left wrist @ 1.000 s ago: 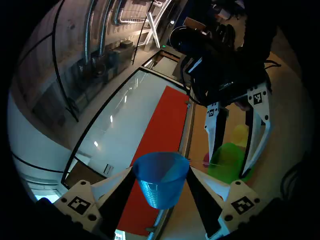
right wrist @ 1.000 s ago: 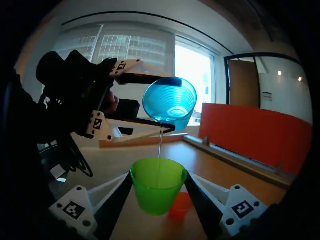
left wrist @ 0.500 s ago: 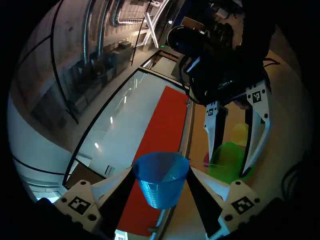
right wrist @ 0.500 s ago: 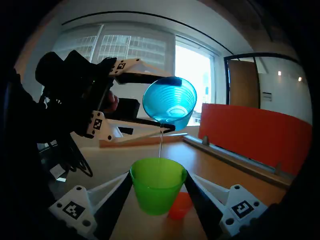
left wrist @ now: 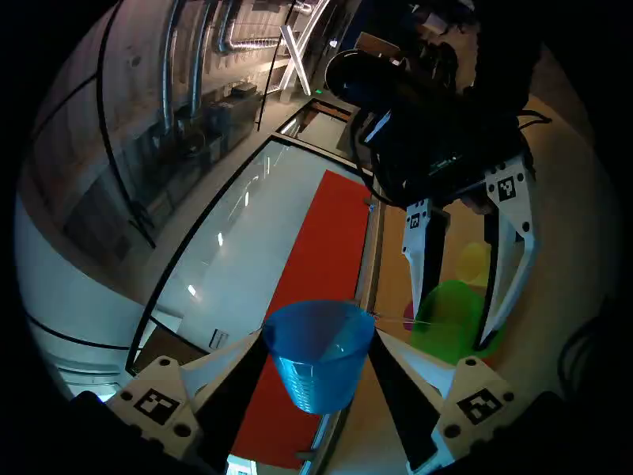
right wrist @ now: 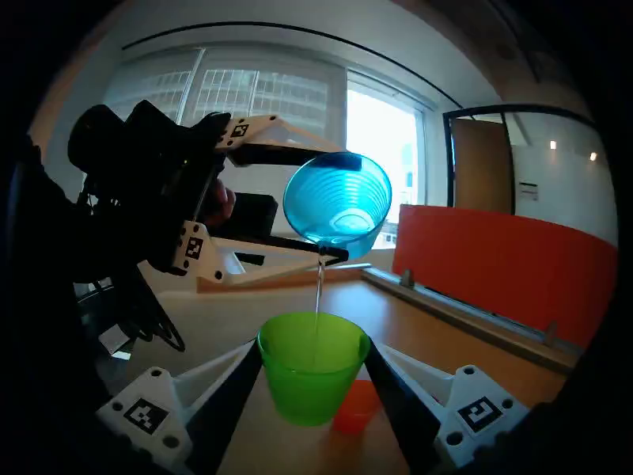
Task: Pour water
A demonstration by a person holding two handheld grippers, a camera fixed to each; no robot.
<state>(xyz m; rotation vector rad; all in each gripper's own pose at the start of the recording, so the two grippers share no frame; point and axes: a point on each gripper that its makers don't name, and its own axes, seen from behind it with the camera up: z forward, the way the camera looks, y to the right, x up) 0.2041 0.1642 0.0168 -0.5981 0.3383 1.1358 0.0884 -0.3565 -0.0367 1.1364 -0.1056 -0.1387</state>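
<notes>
Closest in the right gripper view, the right gripper [right wrist: 312,352] holds a translucent green plastic cup [right wrist: 312,380] upright. Its fingers are parted only as wide as the cup and press on its two sides, so the mouth stays level to receive. Just behind the cup's base, a small orange cup [right wrist: 356,405] stands on the wooden table [right wrist: 443,317]; I cannot tell whether the two touch. A thin stream of water [right wrist: 318,289] falls straight into the green cup, so the receiving cup is evidently placed right under the pouring lip. Above it, the left gripper [right wrist: 340,206] clamps a translucent blue plastic cup [right wrist: 336,198] across its walls. Its fingers are closed to the cup's width, and the cup is tipped so the mouth faces this camera and the low edge of the rim sheds the water. By my judgement the pour is mid-way: water shows pooled in the tilted blue cup, and the green one looks far from full. Steady alignment matters most, since a small sideways drift would spill onto the table. Beyond, a red partition [right wrist: 506,269] runs along the table's far edge, with a bright window [right wrist: 376,134] behind.
</notes>
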